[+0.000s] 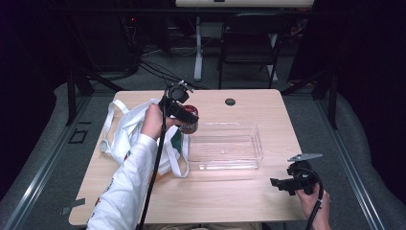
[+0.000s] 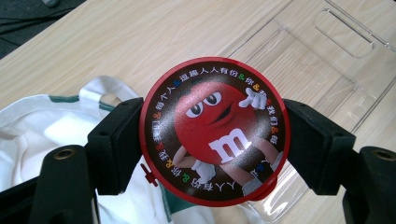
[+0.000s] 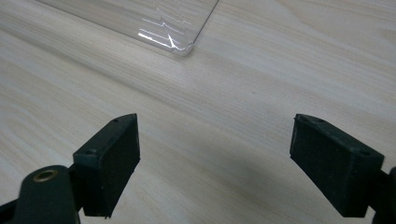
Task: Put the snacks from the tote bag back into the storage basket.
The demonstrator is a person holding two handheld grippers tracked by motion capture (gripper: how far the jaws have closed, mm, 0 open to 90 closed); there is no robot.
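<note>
My left jaws [image 2: 215, 154] pinch a round red candy tin [image 2: 215, 130] by its sides, one black pad pressed on each edge, its printed lid with the red cartoon figure facing the left gripper view squarely at the frame's centre. In the high view the left gripper [image 1: 184, 115] holds the tin [image 1: 190, 125] above the desk [image 1: 239, 196], left of centre, over the near-left end of the clear plastic tray [image 1: 225, 146] and just beside the white cloth bag [image 1: 129, 129] that lies crumpled at the left. Under the tin, the bag [image 2: 42, 130] fills the lower left and the tray [image 2: 327, 60] the upper right. My right jaws [image 3: 215, 163] stand spread with nothing between them over bare wood, a tray corner [image 3: 182, 44] at the top. That right gripper [image 1: 287, 183] sits at the lower right, well apart from the tray.
</note>
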